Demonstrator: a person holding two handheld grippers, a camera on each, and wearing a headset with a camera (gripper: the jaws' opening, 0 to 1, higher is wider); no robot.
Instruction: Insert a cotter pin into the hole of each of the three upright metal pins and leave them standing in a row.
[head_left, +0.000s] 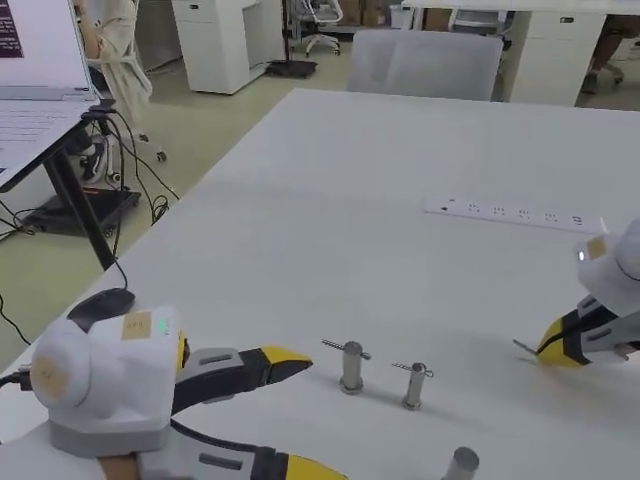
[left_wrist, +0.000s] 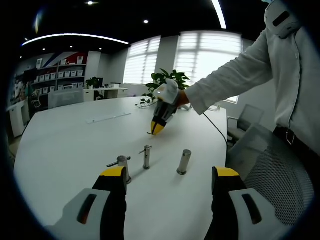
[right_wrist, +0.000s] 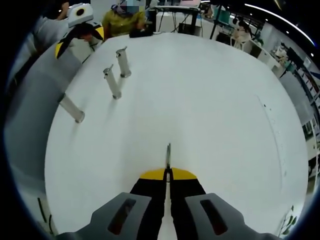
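Note:
Three upright metal pins stand in a row on the white table (head_left: 330, 230). The first pin (head_left: 351, 368) and the middle pin (head_left: 414, 385) each carry a cotter pin through the top. The third pin (head_left: 462, 463) at the bottom edge has a bare top. My left gripper (head_left: 305, 415) is open, just left of the row; in the left gripper view the pins (left_wrist: 146, 156) stand beyond its open jaws. My right gripper (head_left: 545, 350) is shut on a cotter pin (right_wrist: 168, 155), low over the table right of the row. The left gripper view shows that gripper (left_wrist: 159, 125) behind the pins.
A white power strip (head_left: 515, 213) lies on the far right of the table. A black mouse (head_left: 100, 303) sits by the left edge, next to a laptop stand (head_left: 70, 190). A grey chair (head_left: 425, 62) stands behind the table's far edge.

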